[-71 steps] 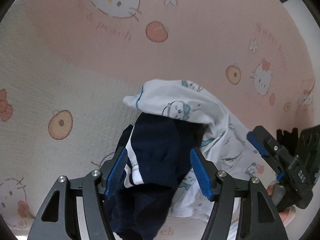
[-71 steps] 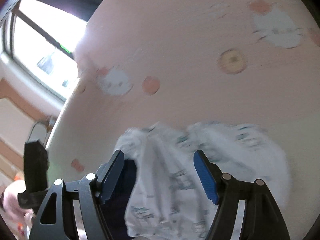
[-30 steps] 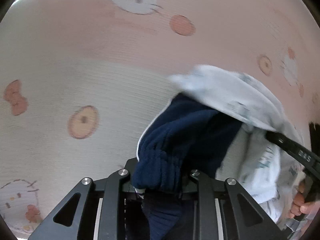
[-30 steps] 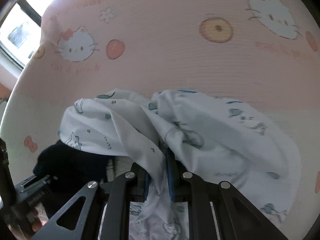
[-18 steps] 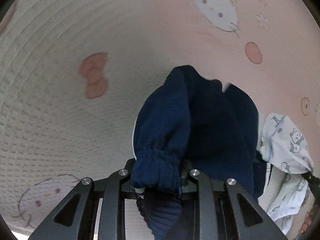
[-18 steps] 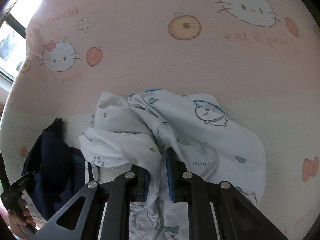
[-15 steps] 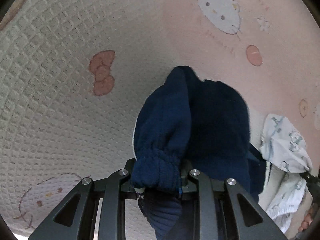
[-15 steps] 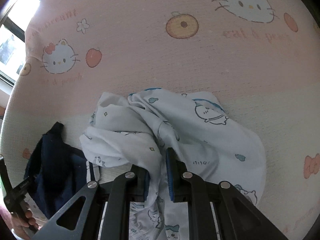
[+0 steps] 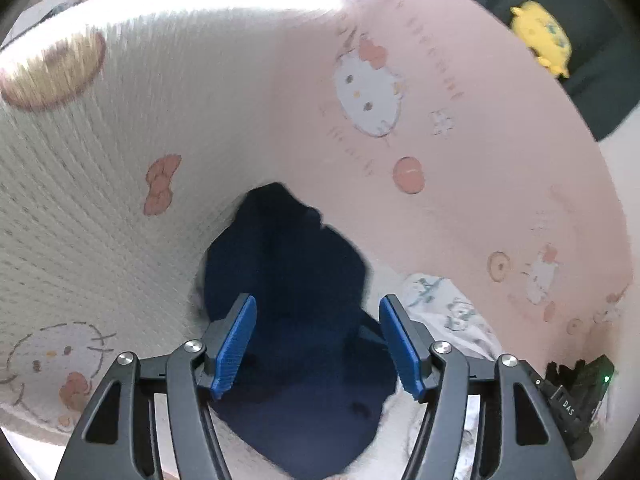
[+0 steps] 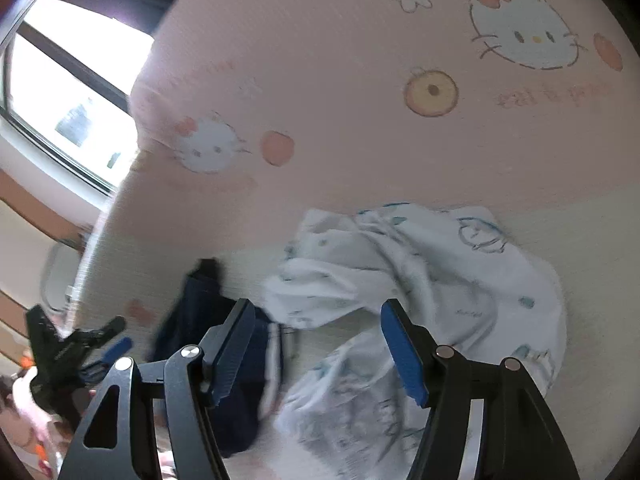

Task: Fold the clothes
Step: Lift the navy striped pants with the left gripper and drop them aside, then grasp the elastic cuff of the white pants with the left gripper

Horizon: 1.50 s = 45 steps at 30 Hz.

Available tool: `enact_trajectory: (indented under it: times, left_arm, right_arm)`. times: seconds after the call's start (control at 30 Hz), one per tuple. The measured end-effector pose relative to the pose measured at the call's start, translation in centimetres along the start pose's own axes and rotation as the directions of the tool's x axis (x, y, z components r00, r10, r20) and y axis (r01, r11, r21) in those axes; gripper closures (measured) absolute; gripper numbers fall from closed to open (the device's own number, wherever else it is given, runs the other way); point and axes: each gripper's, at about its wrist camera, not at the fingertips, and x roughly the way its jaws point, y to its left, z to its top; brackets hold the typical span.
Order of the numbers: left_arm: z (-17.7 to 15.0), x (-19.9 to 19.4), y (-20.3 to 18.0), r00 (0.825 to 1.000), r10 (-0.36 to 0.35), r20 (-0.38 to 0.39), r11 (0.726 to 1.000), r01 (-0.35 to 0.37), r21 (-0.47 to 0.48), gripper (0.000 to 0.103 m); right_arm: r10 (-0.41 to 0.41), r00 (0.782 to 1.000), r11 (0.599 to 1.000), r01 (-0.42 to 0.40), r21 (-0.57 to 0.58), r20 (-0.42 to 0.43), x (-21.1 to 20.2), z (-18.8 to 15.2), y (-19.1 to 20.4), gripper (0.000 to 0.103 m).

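I've let go with both: my left gripper point(image 9: 316, 340) and right gripper point(image 10: 320, 346) gape empty, the crumpled navy knit garment point(image 9: 288, 280) and rumpled white cartoon-print cotton garment point(image 10: 420, 280) now apart, each ready for its own fold.

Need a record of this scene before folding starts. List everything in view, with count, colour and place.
Navy garment: one, dark blue, crumpled on the mat, left of the white one.
White printed garment: one, white with pale blue cartoon prints, crumpled on the mat.
Mat: one, pink and cream with cartoon cats, bows and fruit, under both garments.
Yellow plush toy: one, yellow, beyond the mat's far edge.
Window: one, bright, dark-framed, beyond the mat.
Left gripper: one, black with blue pads, open above the navy garment.
Right gripper: one, black with blue pads, open above the white garment.
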Motion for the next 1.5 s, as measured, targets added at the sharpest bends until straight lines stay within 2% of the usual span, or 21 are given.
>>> enact_trajectory:
  times: [0.1, 0.2, 0.3, 0.43, 0.5, 0.6, 0.63, 0.7, 0.87, 0.97, 1.1, 1.17, 1.33, 1.4, 1.5]
  left_arm:
    - [-0.7, -0.8, -1.3, 1.0, -0.011, 0.016, 0.998, 0.01, 0.06, 0.042]
    - [-2.5, -3.8, -2.4, 0.998, -0.043, 0.037, 0.991, 0.038, 0.125, 0.042]
    - [-4.7, -6.3, -4.2, 0.994, -0.101, 0.03, 0.982, 0.095, 0.165, 0.042]
    - [-7.1, -8.6, -6.3, 0.984, -0.175, 0.027, 0.968, 0.167, 0.187, 0.042]
    - [-7.9, -9.3, -7.7, 0.982, -0.187, 0.037, 0.963, 0.176, 0.203, 0.041]
    - [-8.5, -9.3, -10.4, 0.988, -0.136, 0.069, 0.977, 0.122, 0.177, 0.039]
    - [-8.8, -9.1, -11.3, 0.989, -0.132, 0.07, 0.979, 0.119, 0.169, 0.039]
    - [-9.6, -8.4, -13.0, 0.987, -0.151, 0.057, 0.977, 0.141, 0.16, 0.039]
    - [-12.4, -4.5, -14.5, 0.98, -0.197, -0.017, 0.973, 0.198, 0.122, 0.039]
    - [-13.9, -2.2, -14.5, 0.986, -0.158, -0.054, 0.974, 0.164, 0.157, 0.039]
    - [-14.7, 1.4, -14.1, 0.993, -0.056, -0.108, 0.978, 0.076, 0.192, 0.039]
    - [-14.6, 2.9, -13.6, 0.987, -0.061, -0.15, 0.985, 0.084, 0.15, 0.039]
    - [-14.7, 5.5, -12.0, 0.958, -0.161, -0.236, 0.987, 0.163, -0.01, 0.039]
    - [-15.2, 6.3, -11.7, 0.952, -0.172, -0.252, 0.985, 0.168, -0.037, 0.039]
    - [-15.7, 6.9, -11.9, 0.955, -0.152, -0.253, 0.988, 0.15, -0.029, 0.039]
  right_arm:
    - [0.059, 0.998, 0.998, -0.059, 0.01, 0.017, -1.2, -1.4, 0.1, 0.032]
    - [0.036, 0.999, 0.999, -0.035, -0.031, 0.009, -2.8, -3.1, 1.1, 0.032]
    - [-0.003, 1.0, 0.996, 0.004, -0.093, 0.015, -5.9, -4.8, 1.9, 0.032]
    - [0.013, 0.999, 0.995, -0.009, -0.095, 0.041, -8.6, -6.2, 2.1, 0.032]
    - [0.031, 0.998, 0.996, -0.027, -0.083, 0.051, -9.7, -6.7, 1.9, 0.031]
    - [0.058, 0.996, 0.997, -0.053, -0.064, 0.067, -11.5, -7.5, 1.6, 0.029]
    - [0.065, 0.996, 0.997, -0.061, -0.056, 0.068, -11.9, -7.7, 1.4, 0.025]
    - [0.057, 0.998, 0.997, -0.055, -0.047, 0.035, -11.8, -7.1, 0.5, 0.025]
    - [-0.03, 1.0, 0.999, 0.03, -0.037, -0.009, -10.8, -5.0, -2.4, 0.025]
    - [0.01, 0.999, 0.999, -0.008, 0.044, -0.044, -9.9, -5.1, -4.9, 0.025]
    - [0.005, 0.993, 0.992, 0.01, 0.123, -0.122, -8.4, -6.1, -7.4, 0.025]
    - [0.026, 0.988, 0.991, -0.006, 0.135, -0.15, -7.6, -6.3, -7.8, 0.025]
    - [0.043, 0.985, 0.986, -0.014, 0.167, -0.17, -5.9, -6.2, -8.4, 0.025]
    - [0.047, 0.982, 0.983, -0.013, 0.182, -0.182, -5.2, -6.4, -8.7, 0.025]
    - [0.046, 0.972, 0.98, 0.002, 0.201, -0.232, -4.0, -7.1, -9.3, 0.025]
